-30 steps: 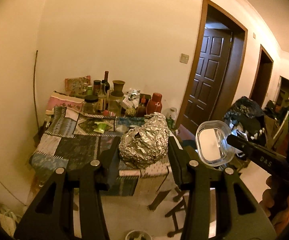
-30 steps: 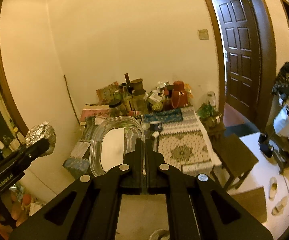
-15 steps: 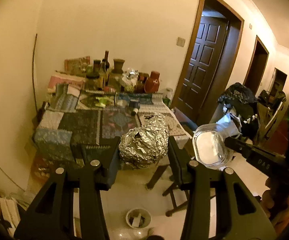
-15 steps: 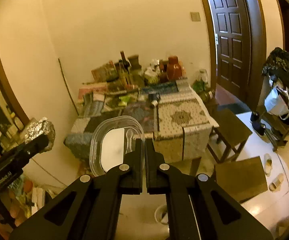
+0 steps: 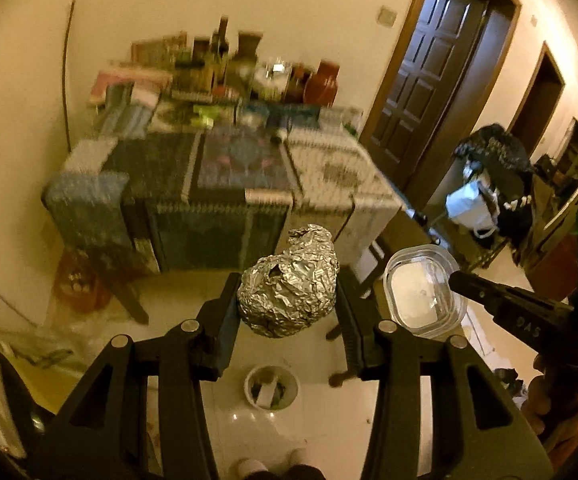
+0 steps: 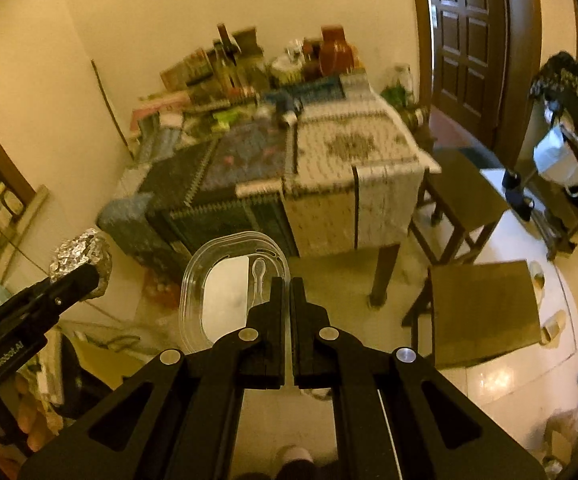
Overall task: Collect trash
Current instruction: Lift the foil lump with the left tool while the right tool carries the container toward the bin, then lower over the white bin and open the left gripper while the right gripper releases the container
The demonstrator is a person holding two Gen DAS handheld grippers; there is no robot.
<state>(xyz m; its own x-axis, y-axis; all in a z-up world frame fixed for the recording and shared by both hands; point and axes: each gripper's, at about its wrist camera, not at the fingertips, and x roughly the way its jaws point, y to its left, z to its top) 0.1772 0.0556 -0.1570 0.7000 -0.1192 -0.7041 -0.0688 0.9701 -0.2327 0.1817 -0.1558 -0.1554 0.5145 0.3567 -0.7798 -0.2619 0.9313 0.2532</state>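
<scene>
**Both grippers loaded, trash bin on floor below**

Left wrist view: left gripper (image 5: 287,300) jaws clamped on a crumpled foil ball (image 5: 289,286), pads pressing both sides, ball held in the air at frame centre. Small white trash bin (image 5: 271,386) on the tiled floor at 6 o'clock from the ball, scraps inside, well apart from the ball. Right gripper (image 5: 459,280) comes in from 4 o'clock, tip on the rim of a clear plastic container (image 5: 425,296), which sits just beside the ball at 3 o'clock. A hand (image 5: 561,408) on that gripper's handle at lower right. Table (image 5: 225,184) with patchwork cloth at 12 o'clock, blurred, bottles and jars at its far edge. Dark door (image 5: 429,80) at 1 o'clock.

Right wrist view: right gripper (image 6: 287,284) jaws closed tight, pinching the near rim of the clear plastic container (image 6: 225,292); container tilted up, a white sheet and a plastic spoon (image 6: 258,276) inside. Left gripper (image 6: 85,276) at 9 o'clock with the foil ball (image 6: 79,254) at its tip. Table (image 6: 289,168) at 12 o'clock. Two wooden stools (image 6: 481,308) at 3 o'clock on the floor. Bin not clearly seen here.
</scene>
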